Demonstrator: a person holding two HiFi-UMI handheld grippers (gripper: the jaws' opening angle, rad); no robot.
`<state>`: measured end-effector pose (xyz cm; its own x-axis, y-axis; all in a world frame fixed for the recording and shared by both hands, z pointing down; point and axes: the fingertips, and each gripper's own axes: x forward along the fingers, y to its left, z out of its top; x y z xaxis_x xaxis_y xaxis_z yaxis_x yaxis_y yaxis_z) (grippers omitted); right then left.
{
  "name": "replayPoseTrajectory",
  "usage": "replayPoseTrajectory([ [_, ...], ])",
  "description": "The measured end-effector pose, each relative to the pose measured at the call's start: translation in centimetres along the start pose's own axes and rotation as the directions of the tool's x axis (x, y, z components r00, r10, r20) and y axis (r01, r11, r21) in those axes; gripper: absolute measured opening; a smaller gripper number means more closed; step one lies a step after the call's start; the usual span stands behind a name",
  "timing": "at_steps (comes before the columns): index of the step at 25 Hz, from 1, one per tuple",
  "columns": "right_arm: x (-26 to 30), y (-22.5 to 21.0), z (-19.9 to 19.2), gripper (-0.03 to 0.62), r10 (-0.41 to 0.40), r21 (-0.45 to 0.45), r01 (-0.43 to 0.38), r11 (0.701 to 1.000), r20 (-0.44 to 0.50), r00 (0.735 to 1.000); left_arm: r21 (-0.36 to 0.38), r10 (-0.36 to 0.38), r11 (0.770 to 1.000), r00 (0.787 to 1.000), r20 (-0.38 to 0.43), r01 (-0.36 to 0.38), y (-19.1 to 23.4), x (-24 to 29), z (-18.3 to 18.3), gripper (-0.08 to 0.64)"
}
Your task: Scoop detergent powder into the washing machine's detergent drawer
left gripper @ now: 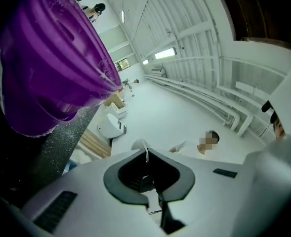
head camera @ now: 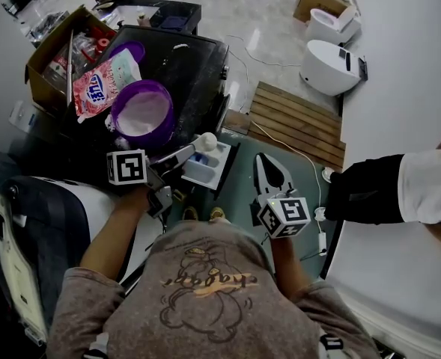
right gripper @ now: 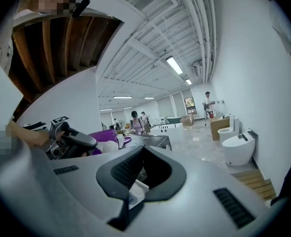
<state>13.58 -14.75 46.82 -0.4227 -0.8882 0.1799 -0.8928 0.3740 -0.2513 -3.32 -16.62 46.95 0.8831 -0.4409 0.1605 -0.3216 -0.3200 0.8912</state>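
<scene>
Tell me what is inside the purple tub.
White powder lies in the tub; the powder covers its bottom. The scoop is outside it, at the drawer.

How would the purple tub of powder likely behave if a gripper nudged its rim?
The purple tub holds white powder, so it is probably bottom-heavy and would slide rather than tip. Its ribbed wall looks like light plastic that may flex.

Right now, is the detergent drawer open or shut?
Open: the detergent drawer juts out from the washing machine, compartments exposed, the scoop over it.
</scene>
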Motion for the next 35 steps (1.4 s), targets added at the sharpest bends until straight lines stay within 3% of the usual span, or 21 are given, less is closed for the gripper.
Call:
replayPoseTrajectory([
  [3, -0.4, 0.1, -0.3, 0.002, -0.002, -0.001, 0.002, 1.000, -0.005, 1.000, 0.044, 0.010, 0.999, 1.000, -0.011, -0.009, 0.7, 0.0, -0.9, 0.025],
  [10, -0.9, 0.7, -1.0, 0.002, -0.003, -0.001, 0.003, 1.000, -0.017, 1.000, 0.061, 0.092, 0.994, 0.995, -0.040, -0.090, 3.7, -0.8, -3.7, 0.025],
  [19, -0.6, 1.6, -1.4, 0.002, 0.009, -0.007, -0.009, 1.000, -0.028, 1.000, 0.172, 0.200, 0.968, 0.974, -0.103, -0.181, 6.8, -1.1, -6.2, 0.025],
  [25, -0.4, 1.9, -1.8, 0.003, 0.011, -0.010, -0.011, 1.000, -0.039, 0.999, 0.326, 0.301, 0.915, 0.940, -0.163, -0.236, 8.6, -0.8, -7.6, 0.024],
  [35, -0.6, 1.9, -2.2, 0.002, 0.006, -0.014, -0.006, 1.000, -0.052, 0.999, 0.567, 0.432, 0.783, 0.879, -0.202, -0.255, 9.4, -0.7, -8.7, 0.023],
])
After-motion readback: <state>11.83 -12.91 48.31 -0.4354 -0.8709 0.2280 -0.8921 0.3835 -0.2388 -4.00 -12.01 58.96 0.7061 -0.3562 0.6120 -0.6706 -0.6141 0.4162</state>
